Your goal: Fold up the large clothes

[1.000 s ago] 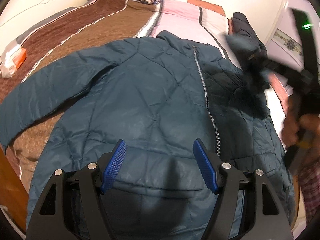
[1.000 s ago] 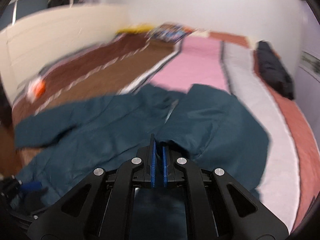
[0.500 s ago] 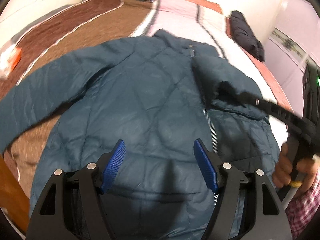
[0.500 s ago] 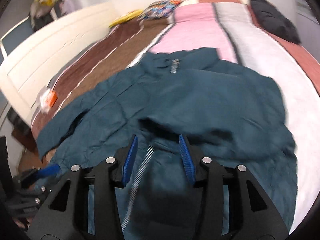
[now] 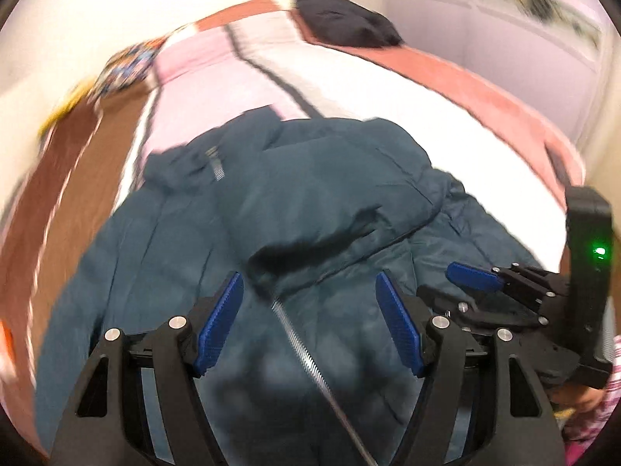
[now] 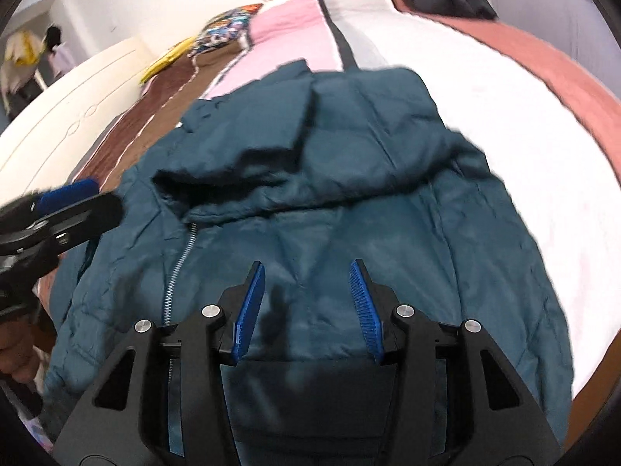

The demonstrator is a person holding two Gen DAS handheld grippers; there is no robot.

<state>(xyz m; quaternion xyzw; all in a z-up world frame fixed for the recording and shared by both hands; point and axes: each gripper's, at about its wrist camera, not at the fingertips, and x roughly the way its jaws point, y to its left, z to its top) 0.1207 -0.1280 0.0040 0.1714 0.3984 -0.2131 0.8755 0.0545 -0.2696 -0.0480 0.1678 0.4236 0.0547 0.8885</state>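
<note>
A dark teal quilted jacket (image 5: 302, 209) lies front up on the bed, zipper (image 5: 310, 357) down its middle; it also fills the right wrist view (image 6: 349, 202). Its right sleeve is folded across the chest (image 6: 295, 163). My left gripper (image 5: 308, 318) is open and empty, hovering over the lower front by the zipper. My right gripper (image 6: 306, 303) is open and empty over the jacket's lower right panel. Each gripper shows in the other's view: the right one (image 5: 477, 279) at the right edge, the left one (image 6: 66, 202) at the left edge.
The bed has a striped cover in brown, pink, white (image 6: 504, 108) and rust. A black garment (image 5: 345, 23) lies at the far end near the wall. A patterned pillow (image 6: 225, 31) and a yellow item (image 6: 167, 58) lie at the far left. A cream headboard (image 6: 62, 101) runs along the left.
The right gripper opened and let the sleeve go, folded over the chest, then drew back toward the hem. The left wrist view swung right; its jaws stayed open.
</note>
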